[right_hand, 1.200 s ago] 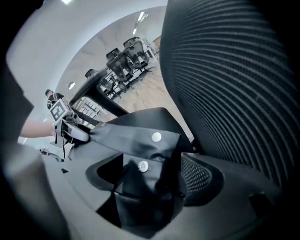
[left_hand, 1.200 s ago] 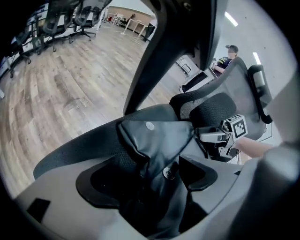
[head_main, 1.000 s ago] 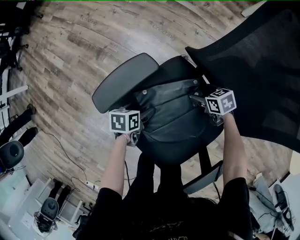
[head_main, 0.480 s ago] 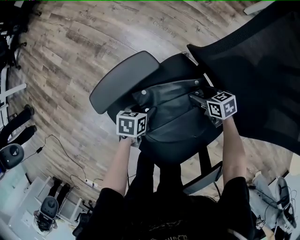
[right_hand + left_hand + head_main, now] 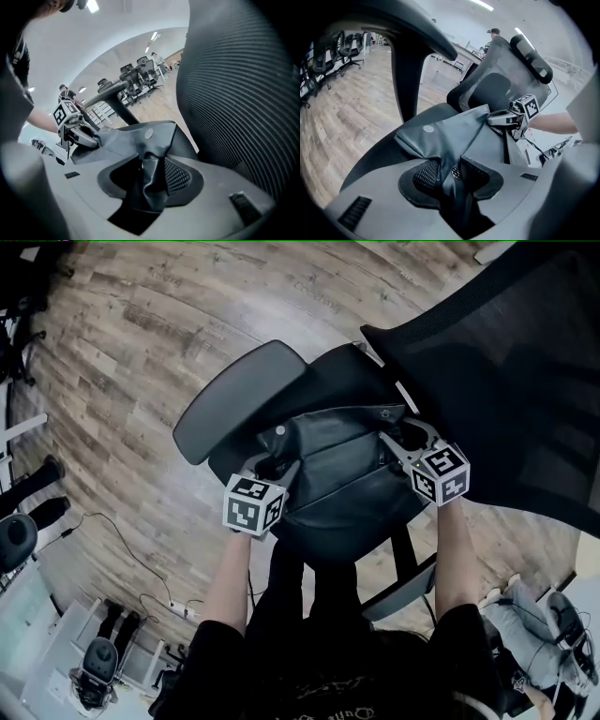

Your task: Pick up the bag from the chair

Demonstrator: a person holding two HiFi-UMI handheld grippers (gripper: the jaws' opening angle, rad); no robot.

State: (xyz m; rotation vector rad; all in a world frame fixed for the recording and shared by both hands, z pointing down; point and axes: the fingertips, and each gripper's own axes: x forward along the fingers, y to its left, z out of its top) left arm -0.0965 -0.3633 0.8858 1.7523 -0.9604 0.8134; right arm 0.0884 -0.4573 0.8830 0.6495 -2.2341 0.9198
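Beneath the chair [image 5: 506, 362] and bag [image 5: 337, 460], wood-plank floor [image 5: 141, 334] spreads

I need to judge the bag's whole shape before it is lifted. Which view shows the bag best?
The head view: the whole bag shows on the chair seat, end to end. Each gripper view shows mainly the part pinched in that gripper's jaws, which have just closed further.

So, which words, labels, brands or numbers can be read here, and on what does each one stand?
No text here can be read.
Black shirt: pale print, too small and blurred to read.
Cubes on left claw and right claw: only square marker patterns, no letters.
Bag: no label visible.
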